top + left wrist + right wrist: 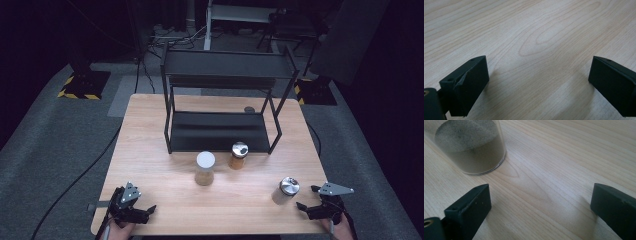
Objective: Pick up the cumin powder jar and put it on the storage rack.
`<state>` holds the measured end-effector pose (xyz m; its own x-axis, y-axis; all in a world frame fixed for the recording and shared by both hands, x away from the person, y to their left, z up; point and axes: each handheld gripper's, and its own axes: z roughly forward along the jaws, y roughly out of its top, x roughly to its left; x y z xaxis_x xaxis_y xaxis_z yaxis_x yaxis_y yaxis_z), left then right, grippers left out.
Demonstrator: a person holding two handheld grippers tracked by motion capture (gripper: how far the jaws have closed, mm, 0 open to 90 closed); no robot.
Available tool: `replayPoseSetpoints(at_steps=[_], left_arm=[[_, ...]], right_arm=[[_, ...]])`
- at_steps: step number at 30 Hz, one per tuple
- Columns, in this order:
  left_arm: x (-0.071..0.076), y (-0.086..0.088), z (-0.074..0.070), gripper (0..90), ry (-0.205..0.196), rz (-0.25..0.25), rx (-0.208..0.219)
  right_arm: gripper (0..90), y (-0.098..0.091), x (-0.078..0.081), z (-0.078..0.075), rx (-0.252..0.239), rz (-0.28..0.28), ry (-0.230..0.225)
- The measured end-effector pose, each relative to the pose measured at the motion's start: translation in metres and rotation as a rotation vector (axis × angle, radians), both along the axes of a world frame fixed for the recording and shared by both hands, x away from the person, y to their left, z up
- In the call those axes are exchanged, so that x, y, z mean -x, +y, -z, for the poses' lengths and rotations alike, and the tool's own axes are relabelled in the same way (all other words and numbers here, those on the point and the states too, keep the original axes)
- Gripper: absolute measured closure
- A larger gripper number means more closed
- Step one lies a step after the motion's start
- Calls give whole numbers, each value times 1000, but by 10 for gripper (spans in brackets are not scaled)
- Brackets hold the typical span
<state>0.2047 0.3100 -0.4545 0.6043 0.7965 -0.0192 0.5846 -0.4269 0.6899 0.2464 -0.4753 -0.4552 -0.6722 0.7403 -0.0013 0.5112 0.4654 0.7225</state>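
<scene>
Three jars stand on the wooden table (160, 200): a white-lidded jar (205, 168) in the middle, a small jar with a dark lid (238, 155) just in front of the rack, and a silver-lidded jar (286, 190) at the front right. My left gripper (144, 210) rests at the front left corner, open, with bare wood (536, 62) between its jaws. At the front right, my right gripper (308, 199) is open beside the silver-lidded jar, whose glass base with grey-brown powder (471, 147) stands just beyond its left jaw, apart from it.
A black two-shelf metal rack (222, 100) stands at the back of the table. Cables and stands with yellow-black bases (82, 85) lie on the grey floor beyond. Table edges run close to both grippers.
</scene>
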Motion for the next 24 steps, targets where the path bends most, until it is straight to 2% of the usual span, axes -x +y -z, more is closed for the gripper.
replayPoseSetpoints(at_steps=[3,7,13,21,24], left_arm=[[-1,-1,-5,52,13,0,-6],[4,-1,-11,50,1,-18,-1],[3,1,-23,51,-10,-21,35],[-1,0,-41,52,-16,3,77],[-2,0,-49,52,-33,15,93]], right_arm=[[28,0,0,0,0,0,0],[28,0,0,0,0,0,0],[26,0,0,0,1,2,0],[21,2,0,0,3,8,1],[21,2,-1,0,3,8,1]])
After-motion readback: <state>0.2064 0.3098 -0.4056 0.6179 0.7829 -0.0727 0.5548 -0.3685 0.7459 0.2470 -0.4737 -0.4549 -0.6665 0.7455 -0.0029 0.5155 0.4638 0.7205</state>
